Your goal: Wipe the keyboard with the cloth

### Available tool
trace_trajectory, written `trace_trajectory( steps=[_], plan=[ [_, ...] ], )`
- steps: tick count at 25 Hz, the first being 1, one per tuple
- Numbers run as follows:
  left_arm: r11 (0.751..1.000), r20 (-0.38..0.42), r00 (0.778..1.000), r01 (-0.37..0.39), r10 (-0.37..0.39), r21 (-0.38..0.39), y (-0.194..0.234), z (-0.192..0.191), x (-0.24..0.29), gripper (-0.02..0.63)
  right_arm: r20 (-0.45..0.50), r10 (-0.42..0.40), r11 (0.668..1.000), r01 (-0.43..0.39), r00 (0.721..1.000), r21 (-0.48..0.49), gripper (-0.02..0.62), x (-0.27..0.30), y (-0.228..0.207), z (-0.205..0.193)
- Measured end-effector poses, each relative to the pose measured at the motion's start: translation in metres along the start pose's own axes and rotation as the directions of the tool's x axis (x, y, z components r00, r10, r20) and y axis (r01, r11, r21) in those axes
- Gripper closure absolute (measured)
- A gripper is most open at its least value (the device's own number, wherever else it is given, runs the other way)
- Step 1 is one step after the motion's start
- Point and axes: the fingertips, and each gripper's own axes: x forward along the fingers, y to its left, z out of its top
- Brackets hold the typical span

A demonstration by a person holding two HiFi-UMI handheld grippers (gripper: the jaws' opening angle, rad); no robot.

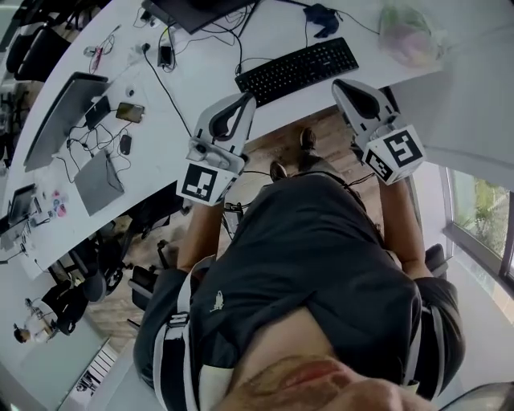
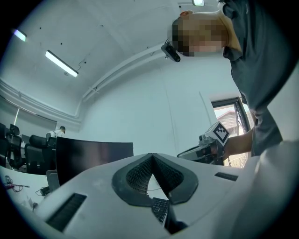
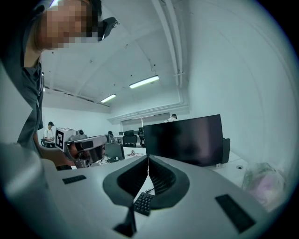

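1. The left tool [image 1: 246, 99] is pressed together, tip against tip, and nothing is between its jaws. It hangs over the floor [image 1: 281, 144], just before the edge of the surface [image 1: 201, 88].
2. The right tool [image 1: 340, 83] is also pressed together and empty, near the right end of the keyboard [image 1: 297, 71].
3. The keyboard lies slanted close to the front edge of the surface, between the two tools; neither touches it.
4. I see no sure cloth. A pale crumpled bundle [image 1: 409, 38] lies to the right of the keyboard, well apart from both tools. It may be the cloth, but I cannot tell.
5. What could go wrong, in my judgement:
   - With no cloth held, a bare tool on the keys would press or scratch them.
   - The keyboard is near the edge, so a push toward the person may slide it off.
   - Its cable [image 1: 241, 48] could catch a tool.
6. The surface is white, long and curved. It carries a monitor [image 1: 197, 10], a laptop [image 1: 60, 120], small devices and many wires.
7. The room is an office with chairs, a window [image 1: 482, 209] at the right, and another person [image 1: 36, 321] far off.
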Motion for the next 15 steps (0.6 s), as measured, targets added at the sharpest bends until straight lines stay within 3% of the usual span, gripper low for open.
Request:
trace_trajectory(
  steps=[6,15],
  plan=[
    [0.999,-0.064,0.997,-0.032,0.032,0.005,0.02,-0.02,0.05,0.603,0.002,0.04,0.999,-0.04,0.999,0.004,0.586,0.036,-0.058,0.001],
    [0.989,-0.123,0.982,-0.146,0.146,0.009,0.034,-0.048,0.099,0.603,-0.024,0.101,0.994,-0.1,0.995,0.036,0.585,0.087,-0.144,-0.024]
  ],
)
